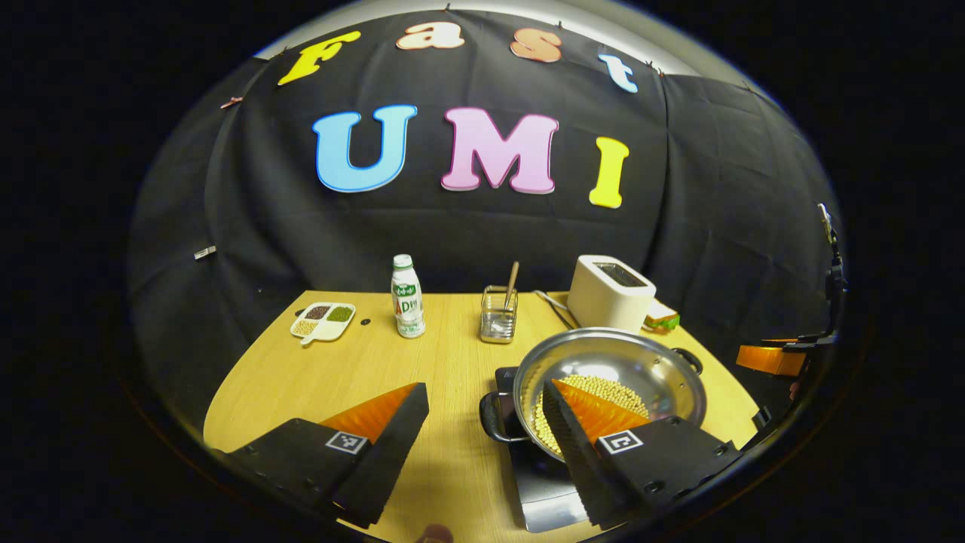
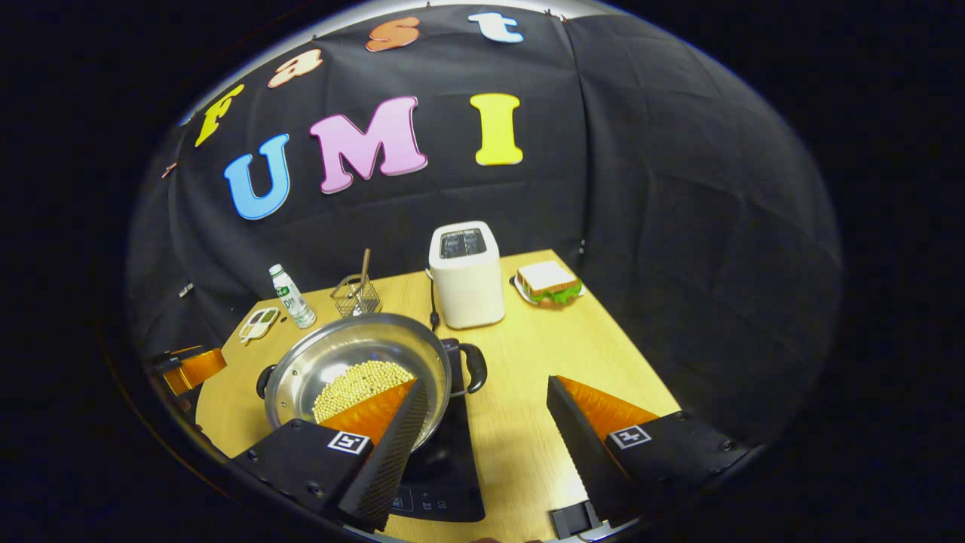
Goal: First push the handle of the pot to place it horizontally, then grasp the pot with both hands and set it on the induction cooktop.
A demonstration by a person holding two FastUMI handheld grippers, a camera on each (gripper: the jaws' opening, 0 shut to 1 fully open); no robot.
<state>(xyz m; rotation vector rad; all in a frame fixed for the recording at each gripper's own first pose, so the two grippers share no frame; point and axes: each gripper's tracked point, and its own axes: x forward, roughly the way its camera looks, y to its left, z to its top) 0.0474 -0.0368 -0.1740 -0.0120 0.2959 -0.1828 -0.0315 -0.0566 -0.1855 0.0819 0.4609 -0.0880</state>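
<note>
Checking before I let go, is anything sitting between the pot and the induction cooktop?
Nothing visible does. The pot already sits on the induction cooktop, beans inside. Both claws, left and right, are open above it; the toaster stands behind.

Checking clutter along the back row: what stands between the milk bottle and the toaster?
A wire basket with a wooden-handled utensil stands between the bottle and the toaster, seen in the left gripper view.
</note>
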